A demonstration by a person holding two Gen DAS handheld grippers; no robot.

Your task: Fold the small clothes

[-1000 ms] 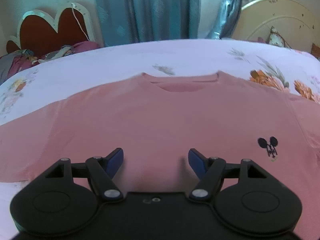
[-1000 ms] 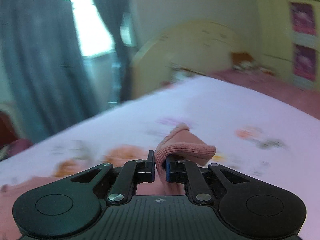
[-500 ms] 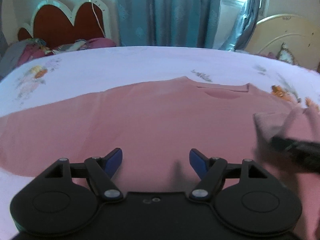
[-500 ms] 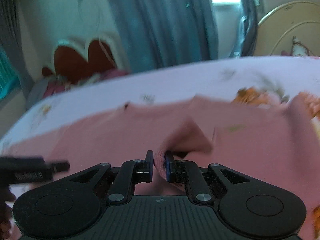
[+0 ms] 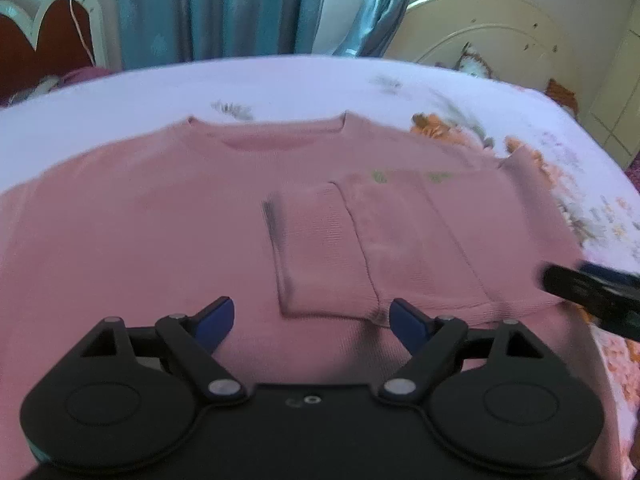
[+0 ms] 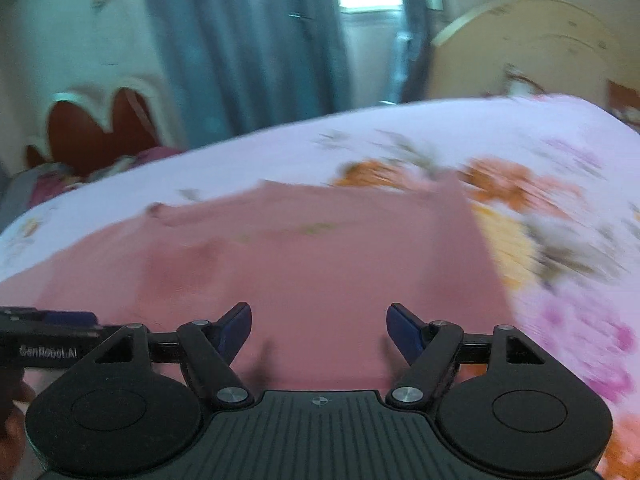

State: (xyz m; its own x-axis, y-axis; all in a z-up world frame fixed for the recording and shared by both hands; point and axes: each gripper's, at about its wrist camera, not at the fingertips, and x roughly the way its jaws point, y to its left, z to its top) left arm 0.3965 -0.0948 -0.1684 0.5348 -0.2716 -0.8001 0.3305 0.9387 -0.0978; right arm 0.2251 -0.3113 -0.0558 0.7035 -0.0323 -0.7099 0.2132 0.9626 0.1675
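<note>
A pink sweater [image 5: 160,232] lies flat on the bed, collar [image 5: 268,136] at the far side. Its right sleeve [image 5: 360,248] is folded in across the chest, cuff toward the middle. My left gripper [image 5: 311,318] is open and empty, just above the sweater's lower part. My right gripper [image 6: 319,326] is open and empty over the sweater's [image 6: 312,272] right half. The right gripper also shows at the right edge of the left wrist view [image 5: 592,292]. The left gripper shows at the left edge of the right wrist view [image 6: 48,340].
The bed has a pale floral sheet [image 5: 500,120]. A cream headboard [image 5: 496,36] stands at the far right. Blue curtains [image 5: 224,8] and a red scalloped headboard [image 5: 48,40] with piled clothes stand behind.
My right gripper carried the right sleeve in over the chest, let it go and opened. It then drew back to the right. The left gripper stayed open.
</note>
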